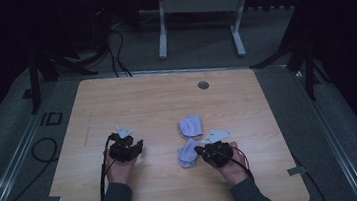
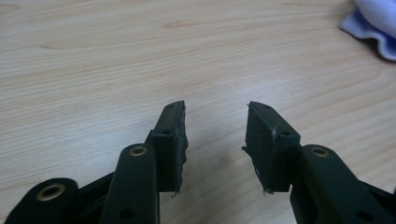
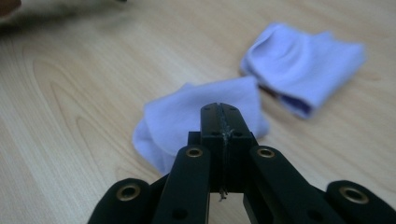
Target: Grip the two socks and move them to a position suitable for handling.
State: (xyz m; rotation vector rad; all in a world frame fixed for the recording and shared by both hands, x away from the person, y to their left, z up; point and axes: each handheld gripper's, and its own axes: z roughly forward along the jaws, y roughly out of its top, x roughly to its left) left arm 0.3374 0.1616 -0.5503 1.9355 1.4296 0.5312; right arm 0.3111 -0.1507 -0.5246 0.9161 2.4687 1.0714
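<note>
Since my right gripper (image 3: 219, 109) sits clenched on nothing just short of the near lilac sock (image 3: 196, 116), that sock lies straight ahead of its jaws, the far sock (image 3: 303, 60) beyond it. My left gripper (image 2: 215, 135) rests released over the bare table (image 2: 93, 70), farther away.

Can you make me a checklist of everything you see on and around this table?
Surface: wooden table, bare wood, round grommet near the far edge.
Job's things: two pale purple socks; near sock beside the right gripper, far sock just beyond it, apart.
Clutter: nothing seen.
Grippers: left gripper open, nothing between its fingers; right gripper shut with no cloth between its fingers, near sock just past its tips.
Cables: one trails from each gripper; more cables on the floor.
Surroundings: dark room, grey floor, white table frame behind.
</note>
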